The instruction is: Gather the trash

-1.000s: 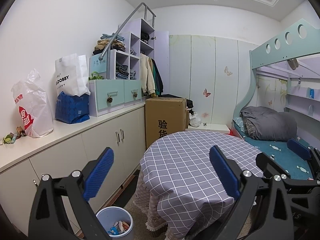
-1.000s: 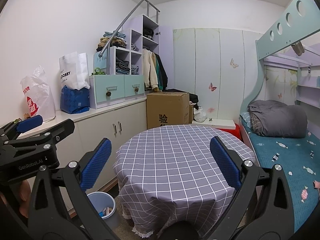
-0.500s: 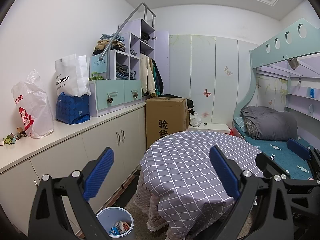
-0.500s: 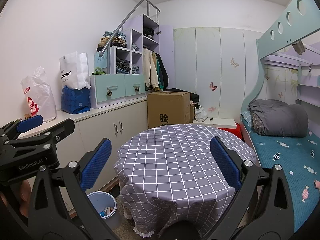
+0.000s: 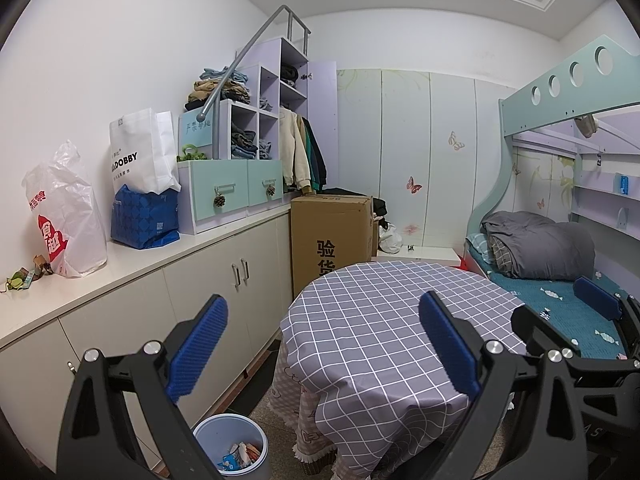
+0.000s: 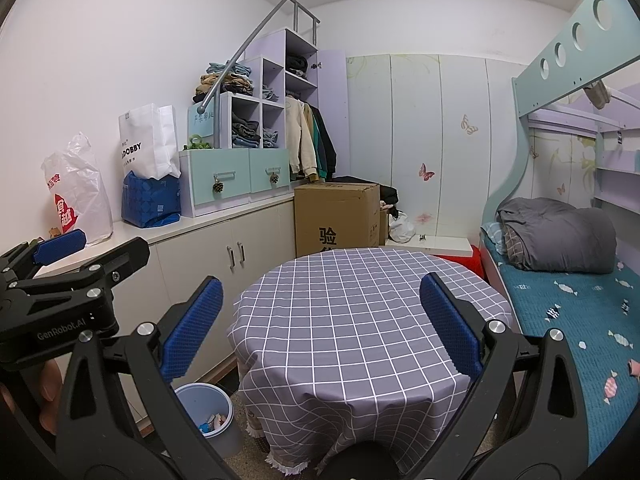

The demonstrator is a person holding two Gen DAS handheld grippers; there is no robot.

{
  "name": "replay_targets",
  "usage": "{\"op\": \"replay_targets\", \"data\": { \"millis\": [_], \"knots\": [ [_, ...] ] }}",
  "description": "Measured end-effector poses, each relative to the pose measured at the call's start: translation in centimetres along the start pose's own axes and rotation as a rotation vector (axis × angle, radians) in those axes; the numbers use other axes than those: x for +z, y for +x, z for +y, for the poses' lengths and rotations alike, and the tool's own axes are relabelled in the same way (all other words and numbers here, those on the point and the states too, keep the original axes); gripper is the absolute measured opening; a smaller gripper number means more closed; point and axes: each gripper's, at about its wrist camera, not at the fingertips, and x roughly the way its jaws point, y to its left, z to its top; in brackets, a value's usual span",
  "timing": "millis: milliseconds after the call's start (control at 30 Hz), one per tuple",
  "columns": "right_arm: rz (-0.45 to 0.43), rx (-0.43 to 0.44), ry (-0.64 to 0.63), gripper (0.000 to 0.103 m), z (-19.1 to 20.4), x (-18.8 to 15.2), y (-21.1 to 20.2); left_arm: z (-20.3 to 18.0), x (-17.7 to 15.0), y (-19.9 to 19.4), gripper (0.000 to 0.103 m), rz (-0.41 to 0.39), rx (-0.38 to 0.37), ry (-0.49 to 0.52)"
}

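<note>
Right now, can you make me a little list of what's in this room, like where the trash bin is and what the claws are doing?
Left claw: open, holding nothing
Right claw: open, holding nothing
Trash bin: blue, on the floor between the cabinets and the table, wrappers inside
Round table: grey checked cloth, nothing on top
Counter: white plastic bag, white paper bag, blue bag, small scraps at its near end
Cardboard box: on the floor behind the table
Bed: grey blanket

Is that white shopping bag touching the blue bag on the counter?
Touching. In the left wrist view the white shopping bag rests on and leans over the blue bag, with no gap between them.
</note>
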Motion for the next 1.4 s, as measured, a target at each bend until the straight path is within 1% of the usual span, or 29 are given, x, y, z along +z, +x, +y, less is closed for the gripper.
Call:
{"op": "replay_targets", "data": {
  "millis": [1400],
  "knots": [
    [0.013, -0.006, 0.005, 0.097, 0.0, -0.6, 0.2, 1.2, -0.3, 0.5, 0.094, 0.010, -0.012, 0.012]
  ]
}}
